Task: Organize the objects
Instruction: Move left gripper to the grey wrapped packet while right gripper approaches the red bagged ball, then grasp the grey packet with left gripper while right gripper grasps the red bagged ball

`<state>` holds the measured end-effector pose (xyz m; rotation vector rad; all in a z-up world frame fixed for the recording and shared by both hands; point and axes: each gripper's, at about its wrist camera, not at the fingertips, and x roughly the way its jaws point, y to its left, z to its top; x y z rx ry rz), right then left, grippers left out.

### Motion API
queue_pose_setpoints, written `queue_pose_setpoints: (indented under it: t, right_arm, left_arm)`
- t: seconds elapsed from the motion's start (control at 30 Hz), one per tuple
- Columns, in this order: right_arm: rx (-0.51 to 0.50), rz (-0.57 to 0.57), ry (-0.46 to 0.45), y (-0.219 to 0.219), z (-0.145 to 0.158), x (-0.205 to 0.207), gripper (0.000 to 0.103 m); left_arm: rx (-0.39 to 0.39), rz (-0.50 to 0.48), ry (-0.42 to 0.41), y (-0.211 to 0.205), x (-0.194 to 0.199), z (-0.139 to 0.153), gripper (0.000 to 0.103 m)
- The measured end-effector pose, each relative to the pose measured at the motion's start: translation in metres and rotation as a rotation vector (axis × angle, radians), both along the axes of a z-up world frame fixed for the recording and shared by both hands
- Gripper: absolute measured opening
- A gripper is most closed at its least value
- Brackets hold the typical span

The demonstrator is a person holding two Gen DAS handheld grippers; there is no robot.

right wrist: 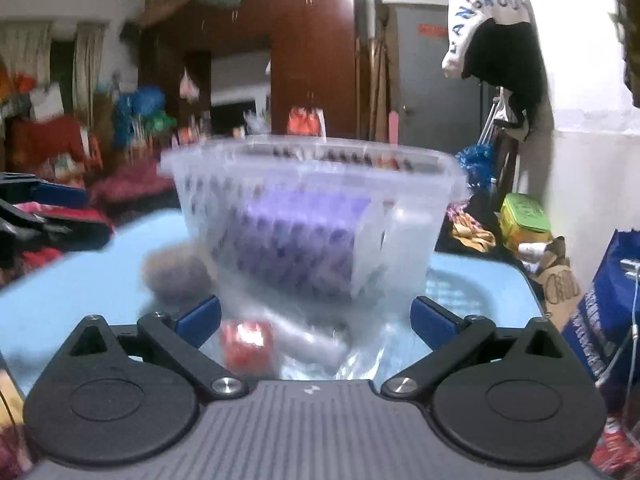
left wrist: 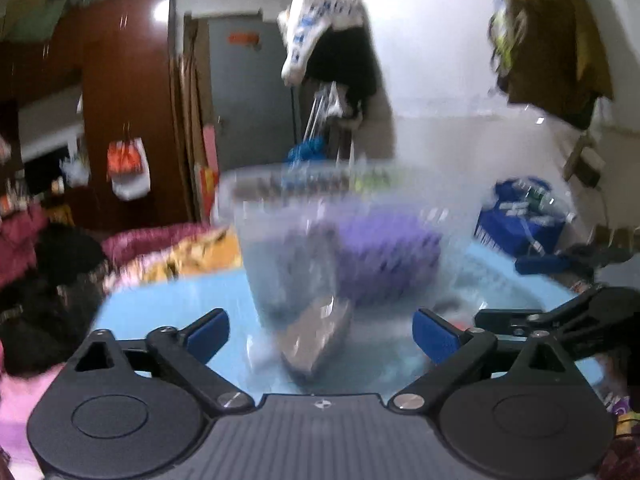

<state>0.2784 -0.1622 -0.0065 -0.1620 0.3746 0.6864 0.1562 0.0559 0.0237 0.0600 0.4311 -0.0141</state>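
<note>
A clear plastic tub (right wrist: 312,216) stands on a light blue table (right wrist: 80,272), with a purple object (right wrist: 296,240) inside it. It also shows, blurred, in the left wrist view (left wrist: 344,232), with the purple object (left wrist: 388,256) in it. My left gripper (left wrist: 320,332) is open, just short of the tub, over a grey flat object (left wrist: 316,340). My right gripper (right wrist: 316,320) is open before the tub, above a small red item (right wrist: 248,344) and a crinkled clear wrapper (right wrist: 352,356). A grey roundish lump (right wrist: 176,276) lies left of the tub.
The other gripper (left wrist: 560,320) shows at the right of the left wrist view. A blue bag (right wrist: 608,312) stands right of the table. A green-lidded box (right wrist: 524,216) sits beyond it. Bedding and clothes (left wrist: 60,272) lie to the left. A wardrobe (right wrist: 312,48) is behind.
</note>
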Motion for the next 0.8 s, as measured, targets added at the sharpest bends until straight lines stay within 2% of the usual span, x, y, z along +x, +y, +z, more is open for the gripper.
queue_pose_setpoints:
  t: [0.1,0.17,0.27,0.4,0.47,0.57,0.67,0.73,0.8]
  right_arm:
    - [0.0,0.046,0.054,0.007,-0.004,0.0,0.103]
    - [-0.012,0.056,0.083,0.013,-0.004,0.005,0.102]
    - [-0.052,0.044,0.112,0.023,-0.007,0.009,0.09]
    - [-0.082,0.063,0.118,0.026,-0.012,0.002,0.075]
    - [-0.096,0.066,0.104,0.028,-0.014,-0.002,0.067]
    - [-0.112,0.08,0.101,0.03,-0.016,-0.004,0.063]
    - [-0.123,0.086,0.1,0.034,-0.022,-0.008,0.055]
    - [-0.119,0.085,0.095,0.035,-0.022,-0.01,0.05]
    - [-0.121,0.085,0.086,0.033,-0.023,-0.012,0.047]
  left_arm:
    - [-0.029,0.001,0.003,0.008,0.006,-0.012,0.097]
    - [-0.015,0.009,-0.011,0.011,0.01,-0.013,0.097]
    - [-0.007,0.015,0.018,0.014,0.02,-0.02,0.097]
    - [-0.025,0.001,0.055,0.017,0.026,-0.028,0.084]
    - [-0.022,-0.008,0.07,0.017,0.029,-0.031,0.084]
    - [-0.009,-0.019,0.084,0.013,0.033,-0.036,0.08]
    - [-0.012,-0.023,0.087,0.012,0.033,-0.036,0.07]
    - [-0.009,-0.023,0.095,0.012,0.033,-0.036,0.051]
    - [-0.013,-0.022,0.099,0.013,0.032,-0.035,0.05]
